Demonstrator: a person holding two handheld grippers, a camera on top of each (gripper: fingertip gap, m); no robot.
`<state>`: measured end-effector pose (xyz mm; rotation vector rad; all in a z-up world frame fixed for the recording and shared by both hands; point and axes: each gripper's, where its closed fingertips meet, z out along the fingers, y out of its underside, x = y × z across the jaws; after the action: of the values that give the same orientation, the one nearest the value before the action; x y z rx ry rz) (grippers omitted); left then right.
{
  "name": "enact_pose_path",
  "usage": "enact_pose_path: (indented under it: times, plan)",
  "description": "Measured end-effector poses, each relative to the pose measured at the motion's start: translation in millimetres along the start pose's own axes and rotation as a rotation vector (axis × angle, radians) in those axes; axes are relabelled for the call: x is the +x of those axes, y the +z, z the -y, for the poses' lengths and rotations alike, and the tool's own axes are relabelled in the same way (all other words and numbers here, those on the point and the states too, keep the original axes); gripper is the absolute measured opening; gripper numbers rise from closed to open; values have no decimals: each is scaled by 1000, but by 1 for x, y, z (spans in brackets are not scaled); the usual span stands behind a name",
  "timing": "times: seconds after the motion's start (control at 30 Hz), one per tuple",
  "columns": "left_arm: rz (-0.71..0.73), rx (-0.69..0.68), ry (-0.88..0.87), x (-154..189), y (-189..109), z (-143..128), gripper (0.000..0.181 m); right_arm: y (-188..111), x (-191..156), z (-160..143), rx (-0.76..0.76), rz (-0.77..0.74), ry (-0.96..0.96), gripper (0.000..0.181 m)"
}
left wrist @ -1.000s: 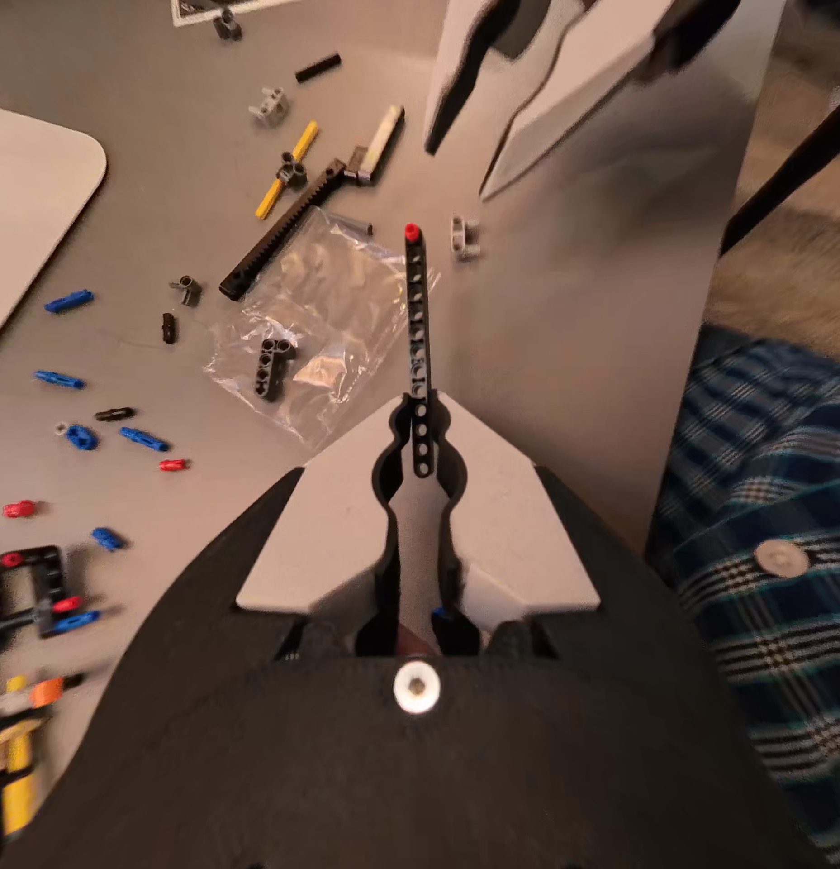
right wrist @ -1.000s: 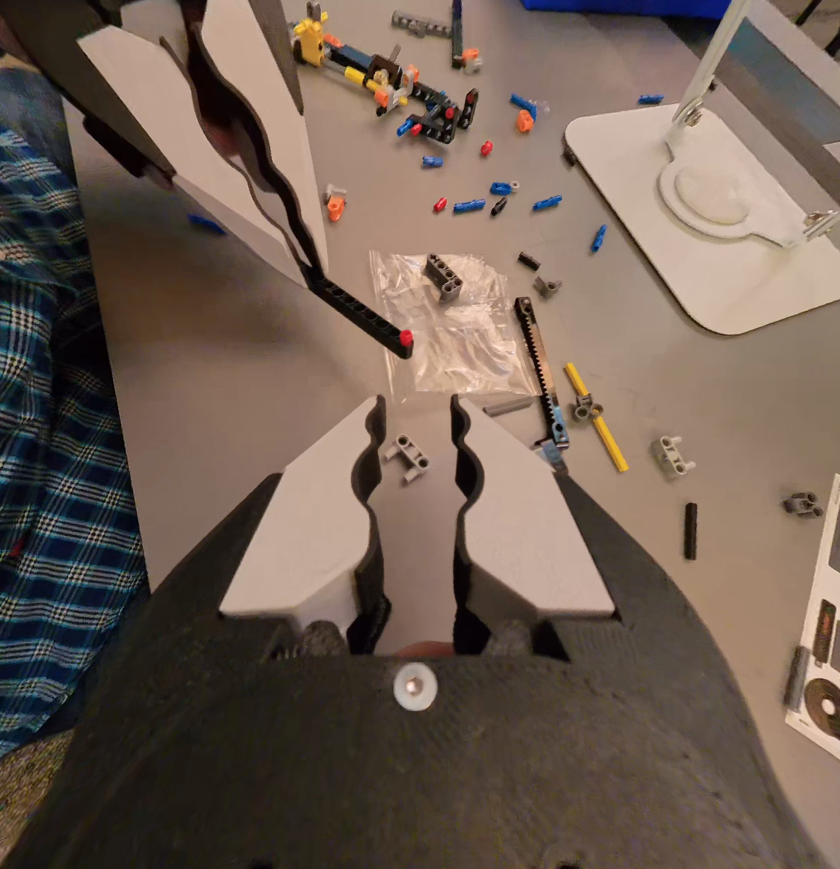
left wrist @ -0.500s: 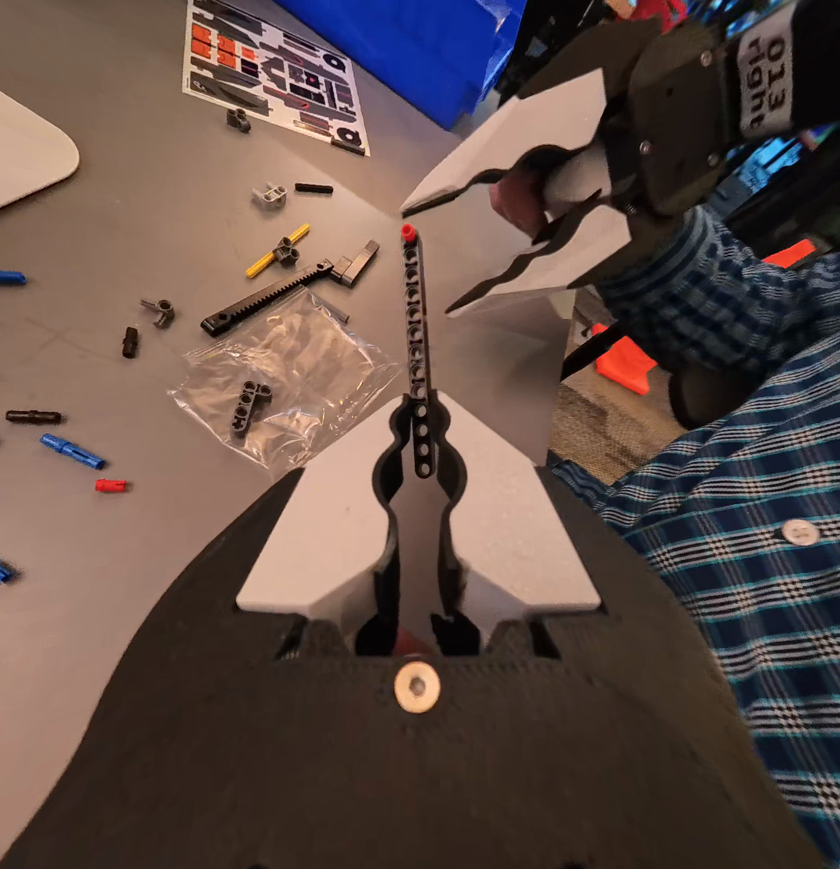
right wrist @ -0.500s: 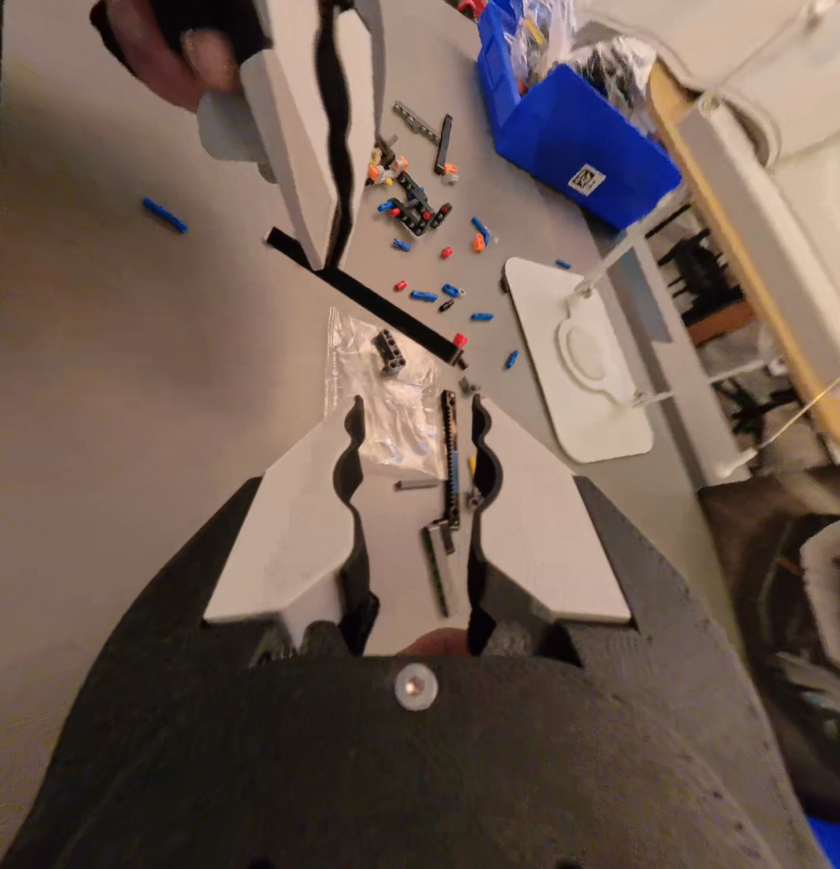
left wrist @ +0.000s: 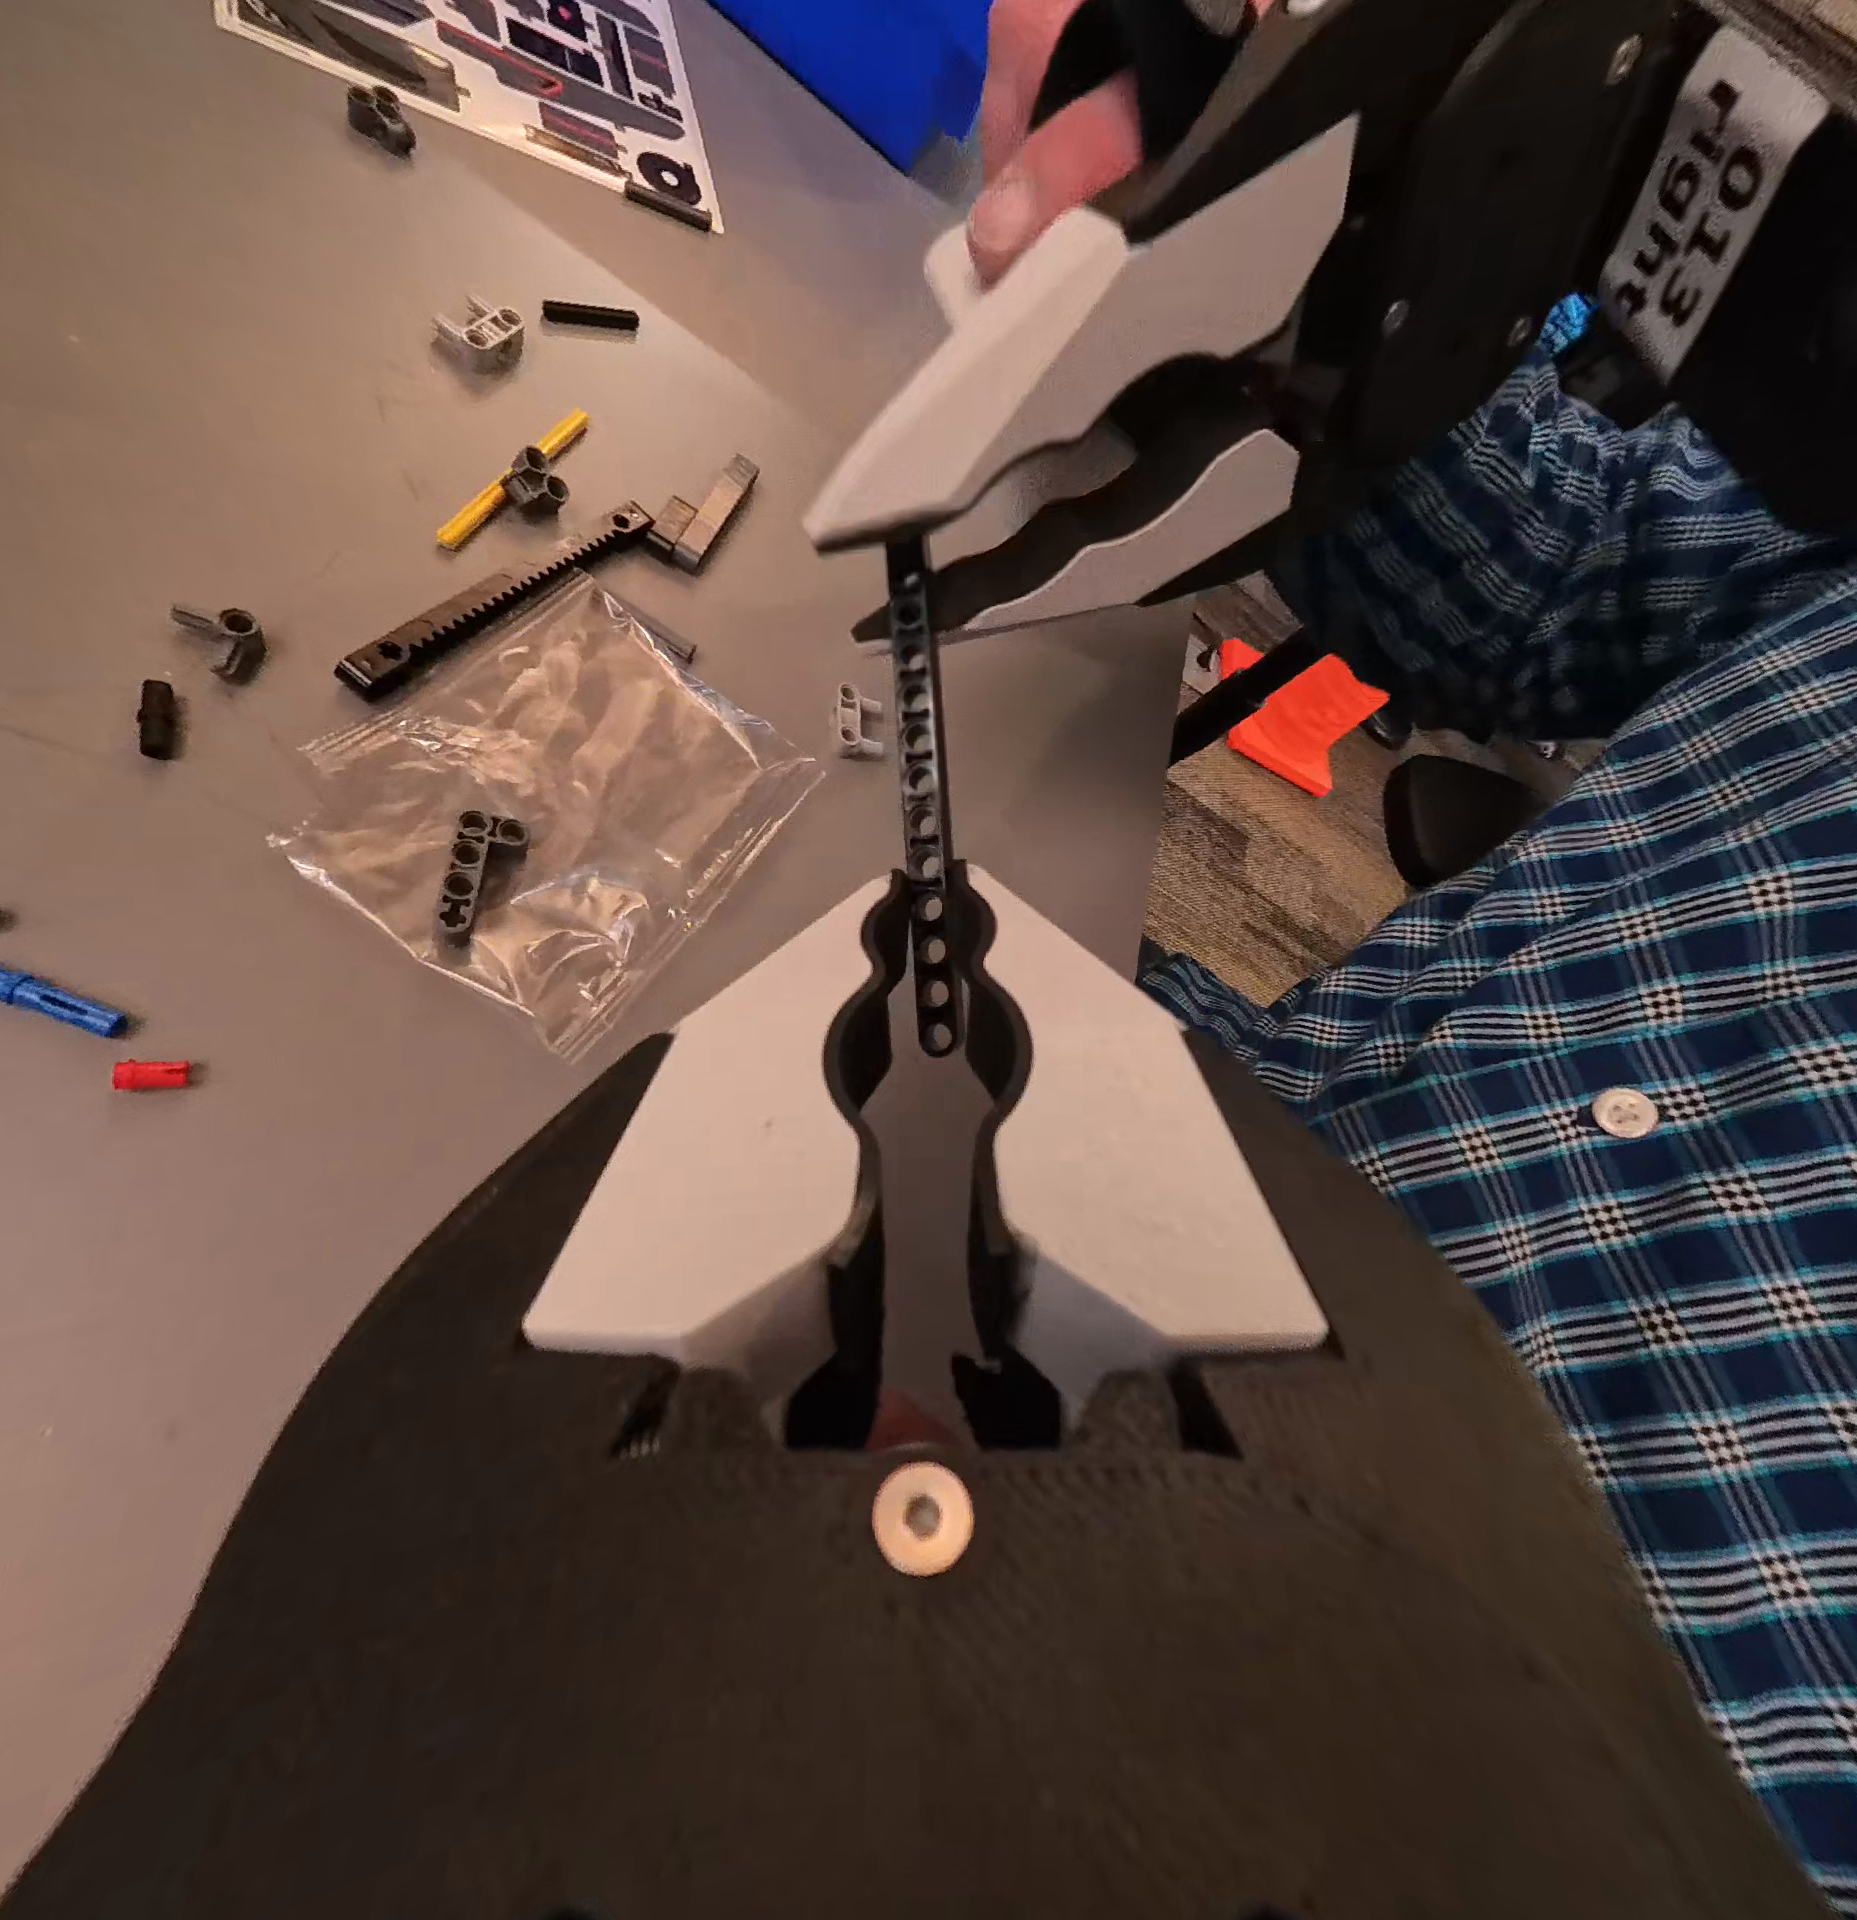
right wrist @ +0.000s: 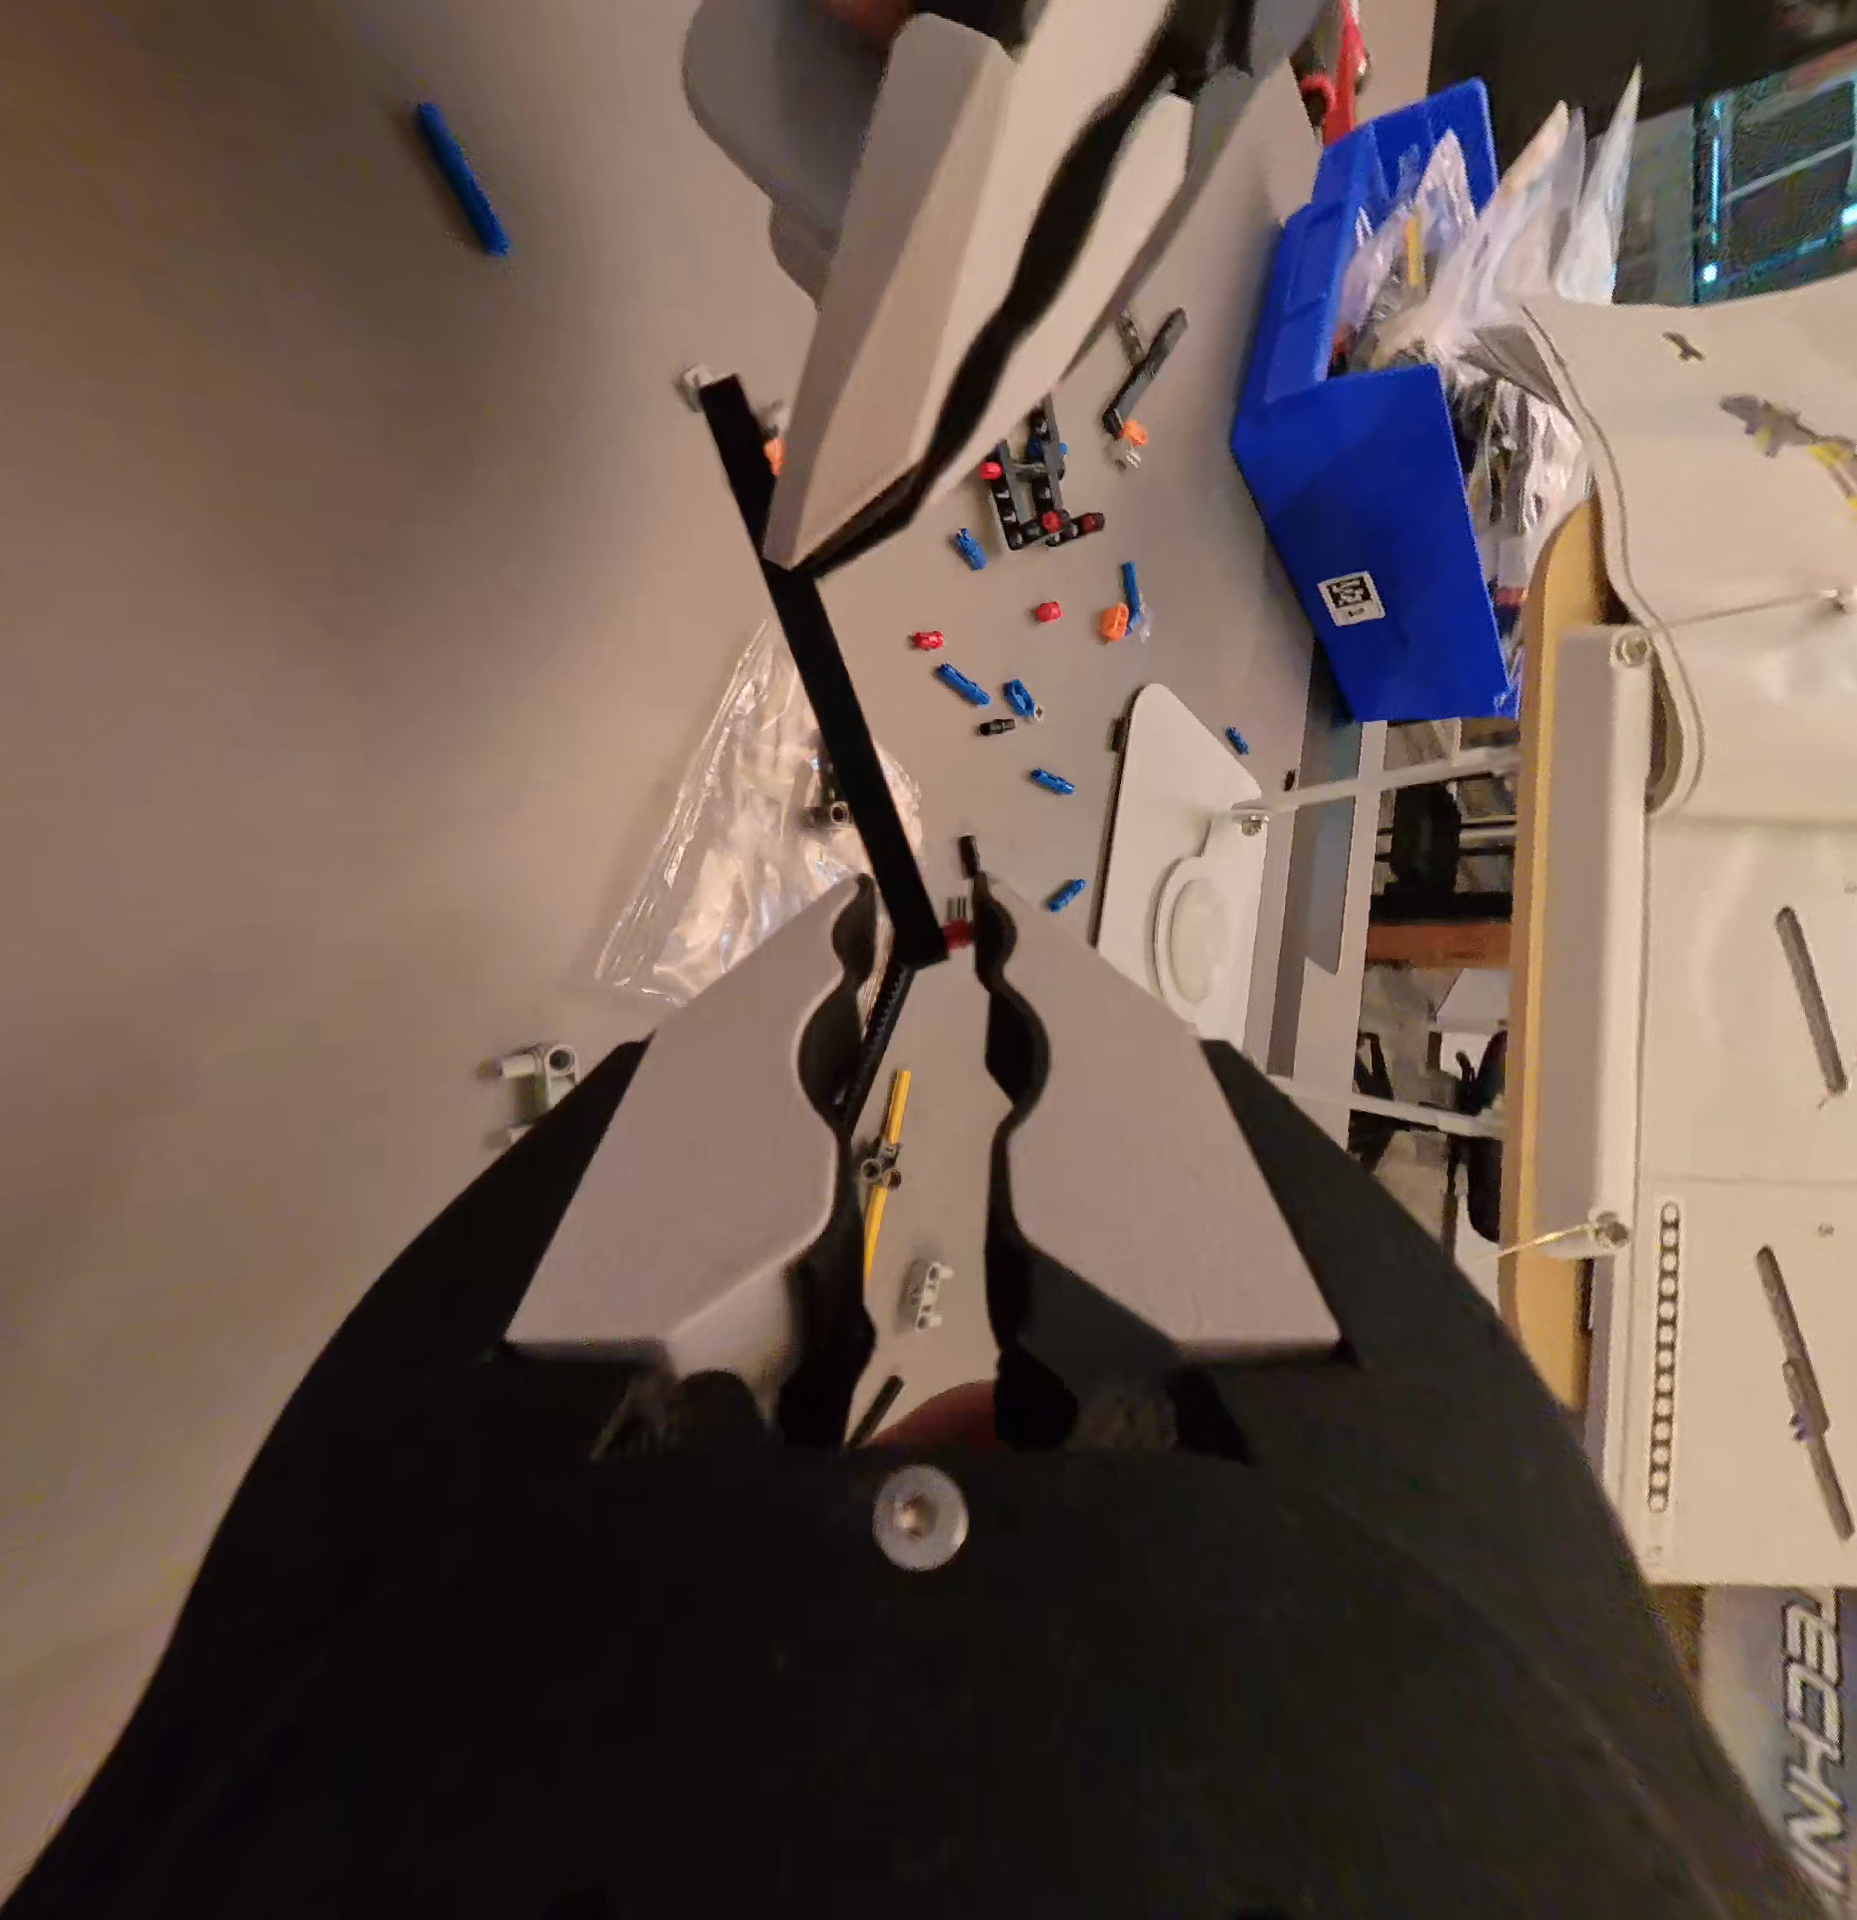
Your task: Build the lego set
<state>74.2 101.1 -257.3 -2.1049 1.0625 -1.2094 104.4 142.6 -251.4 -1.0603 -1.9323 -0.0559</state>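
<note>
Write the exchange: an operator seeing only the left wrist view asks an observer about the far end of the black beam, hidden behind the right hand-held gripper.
Operator: What's on the black beam's hidden end?
Observer: A red pin, plain in the right wrist view.
Operator: Is the right hand-held gripper clamping it?
Observer: No. Its jaws stand open, with the pin between the fingertips.

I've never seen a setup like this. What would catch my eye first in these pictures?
Probably the long black beam held in the air above the grey table, pinched at one end by the left tool. The open right tool straddles its red-tipped far end. Loose pieces lie scattered on the table, and a clear plastic bag too.
</note>
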Motion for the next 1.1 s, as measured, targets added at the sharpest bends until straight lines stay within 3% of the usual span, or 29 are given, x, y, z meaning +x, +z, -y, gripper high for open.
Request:
enact_pose_path:
  times: [0.03, 0.27, 0.57, 0.77, 0.97, 1.1]
  plan:
    - [-3, -7, -1, 0, 0, 0, 5, 0, -1, 0, -6, 9, -19, 14]
    - [-41, -1, -17, 2, -4, 1, 5, -2, -15, 0, -9, 99, -22, 7]
    - [-26, 28, -14, -1, -7, 7, 5, 3, -4, -3, 12, 63, 34, 8]
    - [-23, 93, -53, -7, -13, 15, 5, -1, 20, -10, 46, 17, 241, 44]
    - [-79, 219, -110, -6, -23, 31, 5, -14, 40, -19, 159, 6, 587, 42]
    - [-109, 248, -139, -6, -24, 36, 5, -17, 43, -15, 179, -36, 567, 41]
